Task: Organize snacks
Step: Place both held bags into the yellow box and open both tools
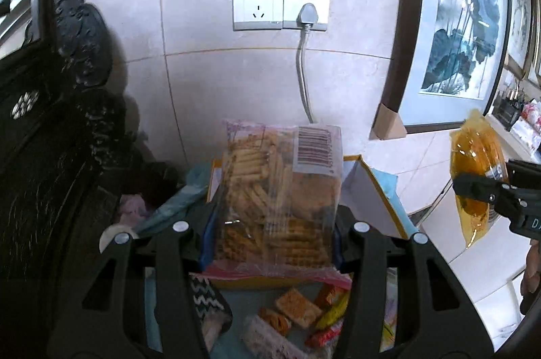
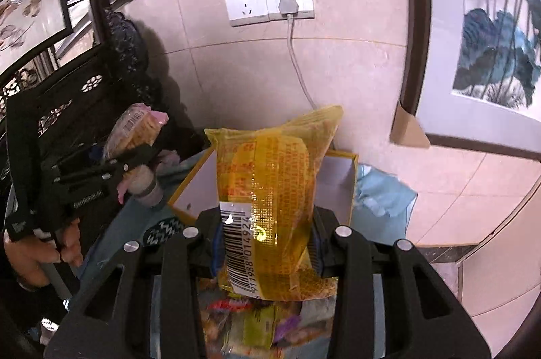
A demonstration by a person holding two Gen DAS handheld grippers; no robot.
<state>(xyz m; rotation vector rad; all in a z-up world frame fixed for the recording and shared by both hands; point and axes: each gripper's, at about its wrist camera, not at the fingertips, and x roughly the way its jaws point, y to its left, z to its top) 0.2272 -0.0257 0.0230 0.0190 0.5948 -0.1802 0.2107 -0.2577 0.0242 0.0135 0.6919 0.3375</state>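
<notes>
**Both grippers holding snack bags above the box**

The tiled wall (image 1: 236, 81) is filling the background ahead of both pairs of fingers, with framed paintings (image 1: 463, 20) hanging to the right and a dark carved cabinet (image 1: 50, 139) standing to the left. A double socket (image 1: 280, 7) is sitting on the wall straight ahead, with a grey plug (image 1: 307, 15) in its right half and a cable dropping toward the box.

An open yellow-edged box (image 2: 338, 186) is lying beyond the fingers and below them, its white inside facing up, with a blue cloth (image 2: 382, 193) bunched just to its right.

The left gripper (image 1: 270, 233) is grasping a clear biscuit bag (image 1: 277, 189), fingers clenching its lower half from both sides; the bag is standing upright between them, barcode at its top right, in front of the box. In the right wrist view the same bag is showing tilted at the far left.

The right gripper (image 2: 267, 244) is grasping a yellow bag (image 2: 274, 189), fingers pressing on its lower sides; the bag is rising upright between them, barcode at its lower left, hiding the middle of the box.

Small wrapped snacks (image 1: 297, 308) are lying loose on the surface beneath the left fingers, and more wrappers (image 2: 250, 318) are lying beneath the right fingers. A hand (image 2: 44, 254) is gripping the left gripper's handle.
</notes>
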